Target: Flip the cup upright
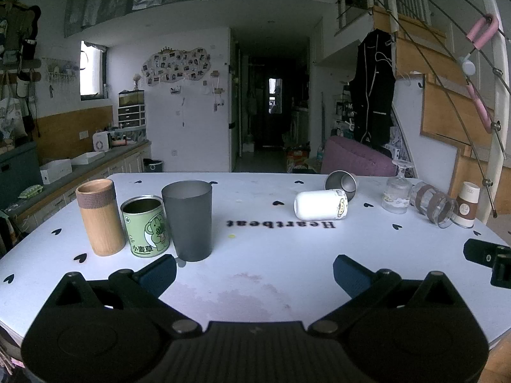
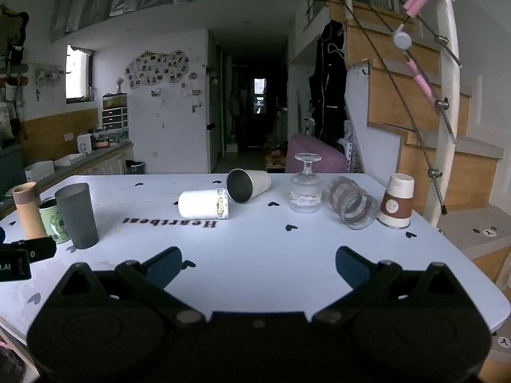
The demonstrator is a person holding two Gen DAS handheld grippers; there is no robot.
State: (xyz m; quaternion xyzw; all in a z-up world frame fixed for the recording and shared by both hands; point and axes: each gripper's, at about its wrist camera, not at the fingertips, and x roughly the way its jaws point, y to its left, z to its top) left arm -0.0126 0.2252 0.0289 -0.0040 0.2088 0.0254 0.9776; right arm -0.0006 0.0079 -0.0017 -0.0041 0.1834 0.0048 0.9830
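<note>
My left gripper and right gripper both hang wide open above the white table, gripping nothing. The white cup lies on its side mid-table, touching a tipped steel cup. At my left, the grey tumbler, green tin and bamboo cup stand upright.

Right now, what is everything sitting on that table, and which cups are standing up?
Bamboo cup: one, tan, far left, upright.
Green tin: one, beside it, upright.
Grey tumbler: one, dark, upright.
White cup: one, middle, on its side.
Steel cup: one, behind it, on its side.
Stemmed glass: one, clear, upside down.
Ribbed glass: one, brown-banded, on its side.
Paper cup: one, brown and white, upside down.
Table: one, pale blue, black hearts.
Left gripper: open, empty.
Right gripper: open, empty.
</note>
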